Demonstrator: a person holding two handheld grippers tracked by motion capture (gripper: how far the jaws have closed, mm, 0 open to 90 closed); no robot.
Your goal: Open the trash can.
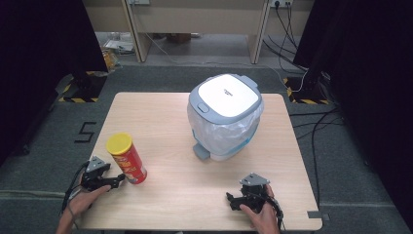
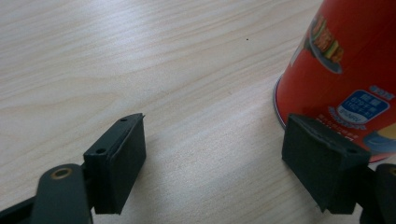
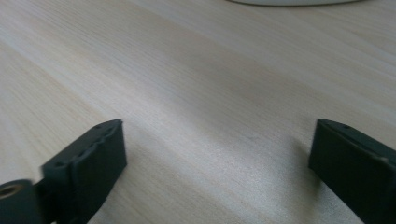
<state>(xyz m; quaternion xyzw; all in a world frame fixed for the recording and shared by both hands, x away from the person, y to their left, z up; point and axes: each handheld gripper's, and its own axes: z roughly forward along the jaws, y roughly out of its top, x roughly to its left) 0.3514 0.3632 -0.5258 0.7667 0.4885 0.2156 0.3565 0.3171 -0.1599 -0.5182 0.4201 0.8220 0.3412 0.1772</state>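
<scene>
Low over the table (image 1: 204, 185), left gripper (image 2: 212, 154) jaws wide beside the can (image 2: 341, 65).

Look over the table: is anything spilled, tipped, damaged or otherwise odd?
Nothing stands out. The red cylindrical crisp can with a yellow lid stands upright, and the white bag-lined bin with a grey-rimmed lid sits closed on the wooden table.

can (image 1: 127, 159): red, yellow lid | bin (image 1: 224, 114): white, grey | tongs (image 1: 122, 181): black

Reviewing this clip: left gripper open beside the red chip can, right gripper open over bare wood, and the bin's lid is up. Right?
Not quite: the high view shows the lid shut flat on the bin. The rest holds: the left gripper is open beside the red chip can, and the right gripper is open over bare table.
</scene>
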